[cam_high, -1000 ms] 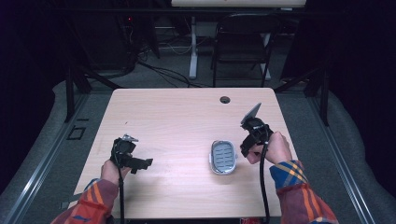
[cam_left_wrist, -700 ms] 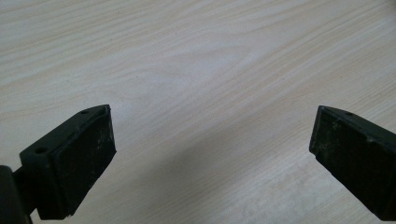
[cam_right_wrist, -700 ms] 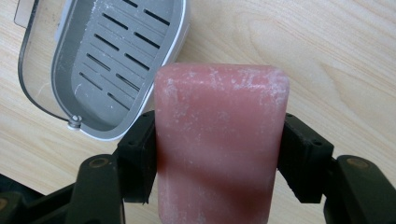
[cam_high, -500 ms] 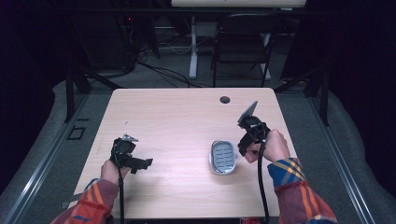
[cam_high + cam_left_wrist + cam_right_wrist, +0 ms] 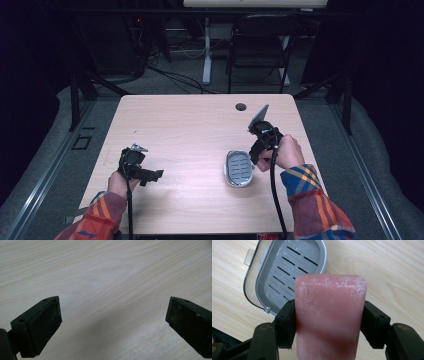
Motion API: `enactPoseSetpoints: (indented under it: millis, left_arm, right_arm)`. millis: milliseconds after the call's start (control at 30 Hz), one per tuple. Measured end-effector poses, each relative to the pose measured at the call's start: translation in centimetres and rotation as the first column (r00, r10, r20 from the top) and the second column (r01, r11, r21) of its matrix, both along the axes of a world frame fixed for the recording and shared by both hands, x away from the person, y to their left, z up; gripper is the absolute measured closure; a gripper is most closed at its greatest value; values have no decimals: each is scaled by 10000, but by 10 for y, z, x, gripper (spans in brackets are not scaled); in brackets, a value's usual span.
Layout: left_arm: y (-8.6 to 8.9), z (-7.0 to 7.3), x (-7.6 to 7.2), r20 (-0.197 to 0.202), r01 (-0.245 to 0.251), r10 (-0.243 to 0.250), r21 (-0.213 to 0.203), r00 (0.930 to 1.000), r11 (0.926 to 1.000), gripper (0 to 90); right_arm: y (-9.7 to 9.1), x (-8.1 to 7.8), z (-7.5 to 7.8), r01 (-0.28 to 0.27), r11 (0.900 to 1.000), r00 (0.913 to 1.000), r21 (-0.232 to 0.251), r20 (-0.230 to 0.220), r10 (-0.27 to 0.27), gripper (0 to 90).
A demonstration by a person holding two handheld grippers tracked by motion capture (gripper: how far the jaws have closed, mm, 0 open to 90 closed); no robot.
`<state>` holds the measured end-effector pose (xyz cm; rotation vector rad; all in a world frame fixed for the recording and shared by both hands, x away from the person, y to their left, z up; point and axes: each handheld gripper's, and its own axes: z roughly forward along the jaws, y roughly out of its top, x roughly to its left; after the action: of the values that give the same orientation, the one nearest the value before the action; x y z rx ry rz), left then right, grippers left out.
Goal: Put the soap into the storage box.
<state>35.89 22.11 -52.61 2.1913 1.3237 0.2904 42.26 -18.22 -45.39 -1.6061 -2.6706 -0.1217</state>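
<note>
A pink bar of soap [image 5: 329, 315], dusted white, is clamped between the jaws of my right gripper [image 5: 327, 320]. A grey slotted soap dish [image 5: 287, 267] with a clear hinged lid lies open on the wooden table just past the soap. From the high view the right gripper [image 5: 257, 147] hovers at the right edge of the soap dish [image 5: 238, 168]. My left gripper [image 5: 150, 175] rests low over the table near the front left, and in the left gripper view its jaws stand wide apart over bare wood [image 5: 112, 290], holding nothing.
A light wooden table [image 5: 190, 130] has a dark cable hole [image 5: 241, 106] near its far edge. Behind the table stand a black chair [image 5: 260, 50] and a desk leg, with cables on the floor. Cables trail from both grippers toward the front edge.
The right gripper with the soap has shifted slightly toward the dish; the left gripper has stayed in place.
</note>
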Motion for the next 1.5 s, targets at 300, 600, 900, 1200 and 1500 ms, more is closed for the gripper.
enactPoseSetpoints:
  millis: [300,600,900,1200,1500]
  left_arm:
    - [0,1,-1,55,-14,14,-36,10000,10000,2]
    - [0,1,-1,62,-13,14,-43,10000,10000,2]
    - [0,0,0,-6,24,-24,-3,10000,10000,2]
    - [0,0,-1,25,31,-30,-39,10000,10000,2]
    - [0,0,-1,16,35,-35,-10,10000,10000,2]
  right_arm:
    - [13,3,-2,-212,9998,9996,-38,-161,211,371]
    - [22,4,-4,-234,9997,9996,45,-174,235,371]
    - [28,5,-5,-375,9993,9990,-22,-264,374,371]
    - [38,6,-10,-513,9984,9966,-256,-654,495,371]
    - [51,7,-28,-22,10000,9982,-70,-601,18,370]
